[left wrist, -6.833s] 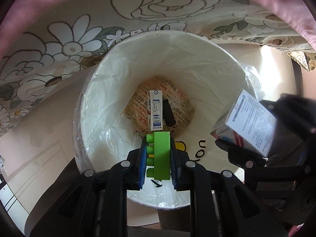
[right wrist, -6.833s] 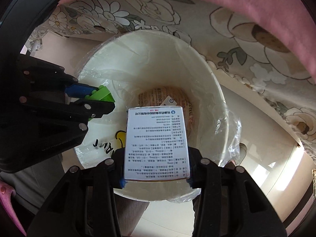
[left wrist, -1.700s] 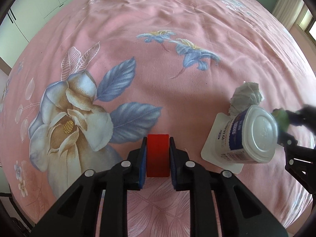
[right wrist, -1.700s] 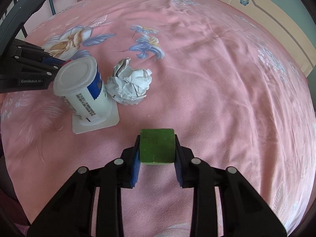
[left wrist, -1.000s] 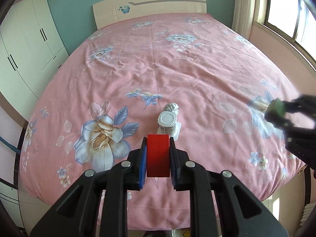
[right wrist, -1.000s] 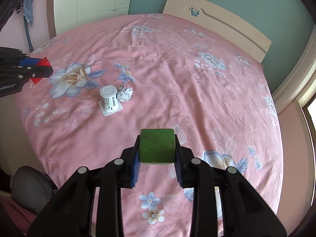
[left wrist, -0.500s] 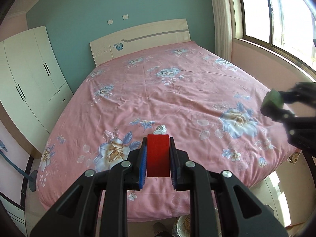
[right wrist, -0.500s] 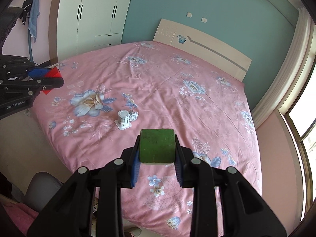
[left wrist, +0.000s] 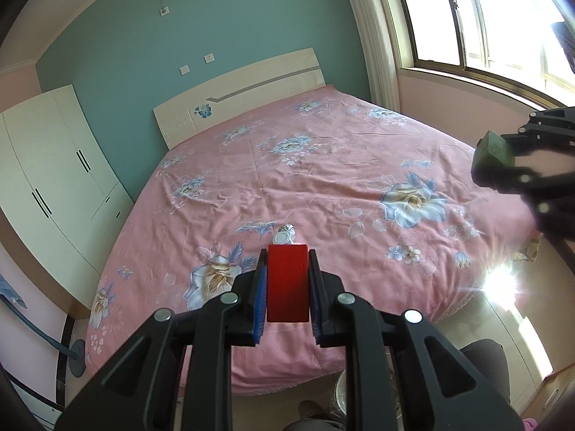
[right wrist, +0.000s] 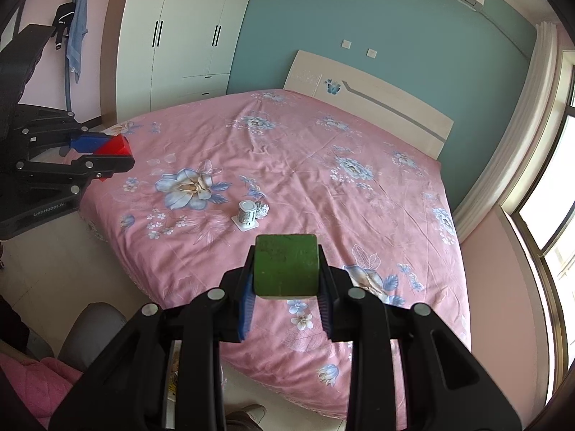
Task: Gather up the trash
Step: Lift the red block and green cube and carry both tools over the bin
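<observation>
Hovering high over the pink bed (left wrist: 323, 165), the left gripper (left wrist: 287, 283) has its jaws clamped on a red block (left wrist: 287, 282). At three o'clock the right gripper (right wrist: 285, 269) grips a green block (right wrist: 285, 267). On the bed, a white tub (right wrist: 247, 213) stands touching what looks like crumpled paper (right wrist: 263, 210).

Both wrist views look down from afar, sharing the pink bed (left wrist: 323, 179).

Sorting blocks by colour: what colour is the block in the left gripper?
Red block; clearest in the left wrist view.
</observation>
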A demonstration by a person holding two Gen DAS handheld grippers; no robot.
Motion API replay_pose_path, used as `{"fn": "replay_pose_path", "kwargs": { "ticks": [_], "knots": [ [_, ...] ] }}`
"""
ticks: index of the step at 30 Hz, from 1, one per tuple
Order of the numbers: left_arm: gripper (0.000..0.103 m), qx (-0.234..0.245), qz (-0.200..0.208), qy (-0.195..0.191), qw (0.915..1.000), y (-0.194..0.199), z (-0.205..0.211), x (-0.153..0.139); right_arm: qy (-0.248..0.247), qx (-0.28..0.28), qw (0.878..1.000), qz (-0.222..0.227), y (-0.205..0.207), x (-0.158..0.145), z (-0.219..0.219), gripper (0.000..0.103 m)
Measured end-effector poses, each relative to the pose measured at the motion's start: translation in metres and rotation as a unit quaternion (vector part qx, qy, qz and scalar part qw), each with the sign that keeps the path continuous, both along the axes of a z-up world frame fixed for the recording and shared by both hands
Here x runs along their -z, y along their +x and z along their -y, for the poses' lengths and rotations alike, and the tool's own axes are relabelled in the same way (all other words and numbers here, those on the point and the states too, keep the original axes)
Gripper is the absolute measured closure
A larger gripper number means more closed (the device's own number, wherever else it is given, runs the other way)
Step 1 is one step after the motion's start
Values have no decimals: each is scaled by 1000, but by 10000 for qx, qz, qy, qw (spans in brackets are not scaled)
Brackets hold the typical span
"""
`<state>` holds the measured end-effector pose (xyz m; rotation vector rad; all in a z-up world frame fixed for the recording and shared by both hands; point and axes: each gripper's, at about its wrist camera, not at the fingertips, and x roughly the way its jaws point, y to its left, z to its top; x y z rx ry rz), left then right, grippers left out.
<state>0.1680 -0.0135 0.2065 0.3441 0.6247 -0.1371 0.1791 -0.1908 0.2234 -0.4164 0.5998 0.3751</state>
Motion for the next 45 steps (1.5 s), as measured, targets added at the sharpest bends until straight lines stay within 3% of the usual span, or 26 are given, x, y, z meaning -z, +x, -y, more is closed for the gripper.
{"fn": "replay_pose_path", "kwargs": {
  "ticks": [8, 17, 28, 45],
  "knots": [
    [81, -30, -421, 116, 9990, -5, -7, 47, 17, -136, 9995, -281, -18, 38, -4, 72],
    [81, -13, -1196, 285, 9924, 3, -7, 129, 15, -291, 9948, -980, -15, 115, -22, 72],
    [81, -8, -2142, 360, 9761, 10, -2, 226, -4, -287, 9806, -1937, 1, 214, -36, 72],
    [81, 20, -3204, 315, 9468, 13, 8, 338, -6, -225, 9553, -2948, 8, 334, -47, 72]
  ]
}}
